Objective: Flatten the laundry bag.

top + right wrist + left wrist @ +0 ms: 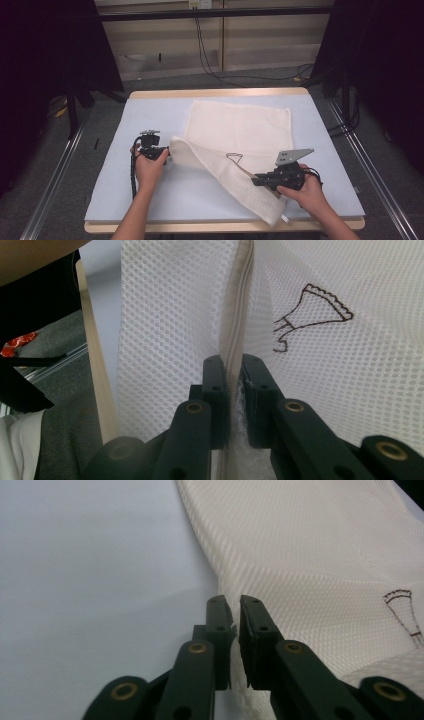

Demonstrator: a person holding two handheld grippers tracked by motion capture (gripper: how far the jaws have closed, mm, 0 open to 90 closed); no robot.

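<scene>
— Right gripper (234, 365) up close: fingers pinched on the white mesh laundry bag (235, 135), right along its zipper seam (239, 300).

— Left gripper (235, 607)?

— Fingers nearly together, gripping the bag's folded edge. Brown embroidered hanger motif (310, 315) beside the right fingers; no readable writing. Bag drapes across the worktop (150, 200) between both.

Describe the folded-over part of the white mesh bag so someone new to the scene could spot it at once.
On the pale blue table, a white mesh bag lies flat. Its near edge is turned over into a long strip running between the left tool and the right tool. A small brown line drawing sits beside it.
</scene>
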